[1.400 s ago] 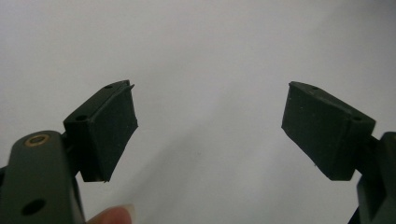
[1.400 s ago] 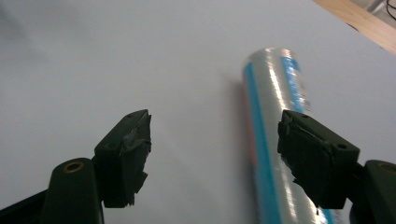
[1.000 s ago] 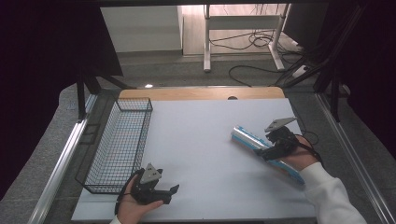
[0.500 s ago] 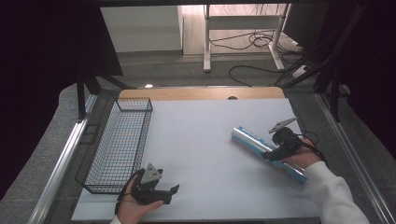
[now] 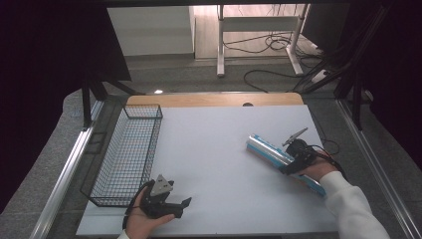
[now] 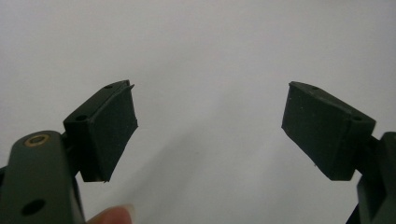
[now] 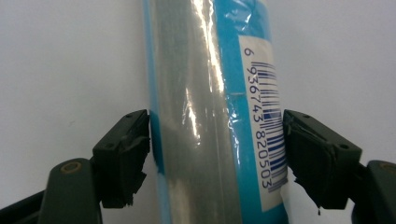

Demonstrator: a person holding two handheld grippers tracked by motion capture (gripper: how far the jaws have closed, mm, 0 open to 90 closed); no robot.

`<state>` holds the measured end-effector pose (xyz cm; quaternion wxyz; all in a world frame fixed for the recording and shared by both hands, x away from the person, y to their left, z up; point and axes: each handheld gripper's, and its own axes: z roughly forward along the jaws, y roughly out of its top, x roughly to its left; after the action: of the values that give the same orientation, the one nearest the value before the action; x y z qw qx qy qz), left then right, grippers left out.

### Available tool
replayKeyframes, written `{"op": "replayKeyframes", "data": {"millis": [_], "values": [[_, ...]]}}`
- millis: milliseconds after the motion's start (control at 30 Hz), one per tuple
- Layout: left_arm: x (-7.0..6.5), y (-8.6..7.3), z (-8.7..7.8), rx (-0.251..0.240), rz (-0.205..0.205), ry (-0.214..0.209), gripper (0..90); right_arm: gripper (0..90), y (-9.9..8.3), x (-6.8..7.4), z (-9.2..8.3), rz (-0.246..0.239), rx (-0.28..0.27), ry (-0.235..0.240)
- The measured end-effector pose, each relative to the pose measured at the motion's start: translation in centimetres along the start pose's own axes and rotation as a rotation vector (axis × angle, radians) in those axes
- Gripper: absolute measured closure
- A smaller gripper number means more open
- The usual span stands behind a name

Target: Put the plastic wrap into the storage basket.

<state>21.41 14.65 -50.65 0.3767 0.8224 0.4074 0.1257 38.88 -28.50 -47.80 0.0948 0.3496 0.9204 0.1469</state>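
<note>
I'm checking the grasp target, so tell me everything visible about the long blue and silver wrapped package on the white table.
The long blue and silver wrapped package looks like a slim roll in glossy, shiny film, with a white barcode label along one blue side. It lies flat and slanted on the white table, on its right half. The right gripper straddles it; its jaws have just been closing, and both pads now meet its sides.
</note>
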Motion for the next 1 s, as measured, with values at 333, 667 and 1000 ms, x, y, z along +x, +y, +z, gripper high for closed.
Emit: {"op": "replayKeyframes", "data": {"millis": [333,667,1000], "values": [[0.0,0.0,0.0,-0.002,-0.008,-0.012,17.8,30.6,0.5,-0.2,0.8,-0.012,0.061,0.018],[0.1,0.0,-0.1,-0.004,-0.008,-0.008,17.9,31.7,0.8,-0.3,0.4,0.025,0.055,0.044],[0.1,-0.1,-0.1,-0.003,-0.009,-0.007,17.9,31.9,1.9,0.1,-1.7,0.067,-0.035,0.086]]}}
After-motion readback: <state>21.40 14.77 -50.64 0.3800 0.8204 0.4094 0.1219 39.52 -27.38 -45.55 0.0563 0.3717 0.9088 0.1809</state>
